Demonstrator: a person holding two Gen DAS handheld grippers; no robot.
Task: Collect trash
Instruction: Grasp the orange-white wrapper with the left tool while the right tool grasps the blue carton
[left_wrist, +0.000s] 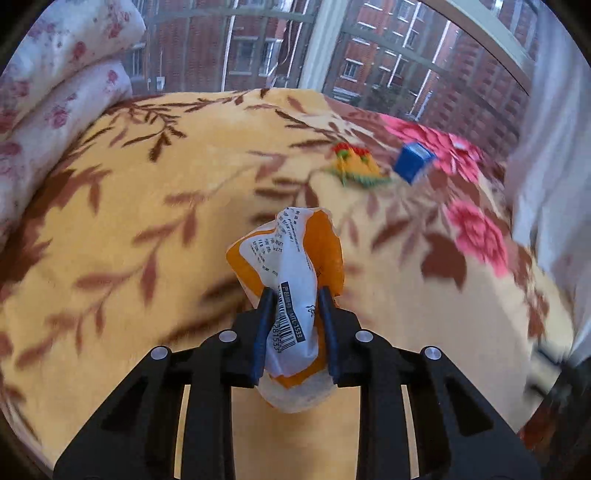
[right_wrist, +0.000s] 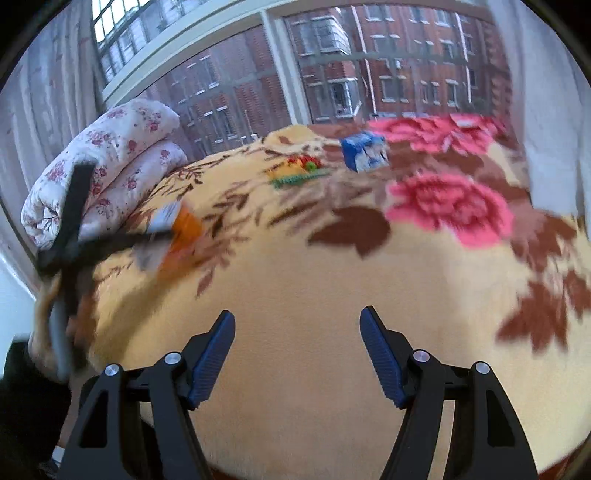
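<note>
Left wrist: left gripper (left_wrist: 295, 295) clamped on orange wrapper (left_wrist: 295, 258), lifted over blanket (left_wrist: 147, 206).

Right wrist: right gripper (right_wrist: 297, 317) wide open, empty; blue carton (right_wrist: 364, 151) and yellow packet (right_wrist: 299, 168) ahead near blanket's far edge, likely nearer this hand.

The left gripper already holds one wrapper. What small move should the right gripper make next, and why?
Probably the open, empty right gripper should reach forward toward the blue carton lying on the floral blanket. The left gripper is shut on the crumpled orange-and-white wrapper, and the small yellow-and-green packet also remains.
</note>
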